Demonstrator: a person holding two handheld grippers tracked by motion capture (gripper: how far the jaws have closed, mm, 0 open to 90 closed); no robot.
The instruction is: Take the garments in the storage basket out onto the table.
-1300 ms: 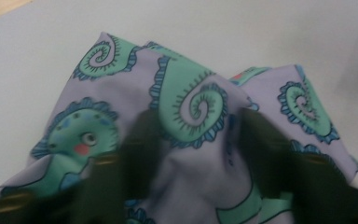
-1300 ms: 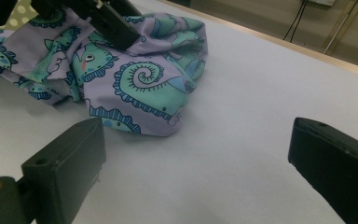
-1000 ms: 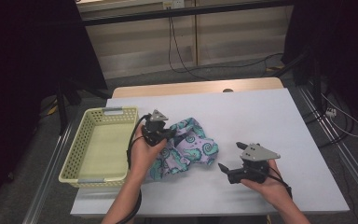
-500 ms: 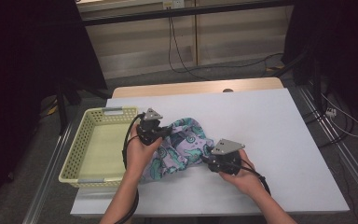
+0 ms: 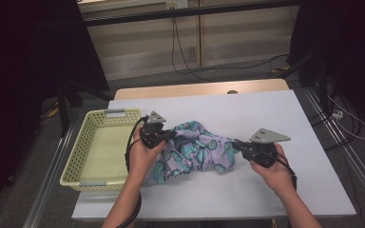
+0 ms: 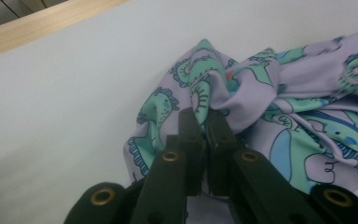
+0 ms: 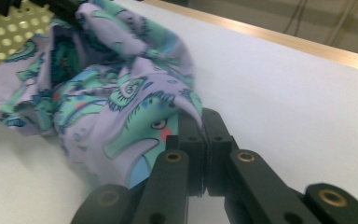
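The left hand-held gripper (image 6: 204, 122) has its jaws pressed together on a fold of the cloth (image 5: 197, 149), at the end of the cloth nearest the basket (image 5: 83, 153). The right hand-held gripper (image 7: 200, 125) has just been closing, and its jaws now pinch a corner of the cloth at the opposite end; in the right gripper view a pointed tip of fabric sticks up between them. From the high view the two hand-held grippers sit well apart, left (image 5: 170, 136) and right (image 5: 236, 143), with the cloth bunched and crumpled between them on the white worktop (image 5: 285, 114), just beside the basket but wholly outside it.

The step in hand looks like securing both ends of the cloth, and that seems done: each end is caught. The fabric between the grips is slack and heaped.

The next move likely calls for drawing the two hands apart and a little upward to stretch the cloth flat, or lifting it together toward the basket. Either way, both pinches have to hold; the right one grips only a small corner, so a sharp tug could pull it free. A steady, even pull suits better.
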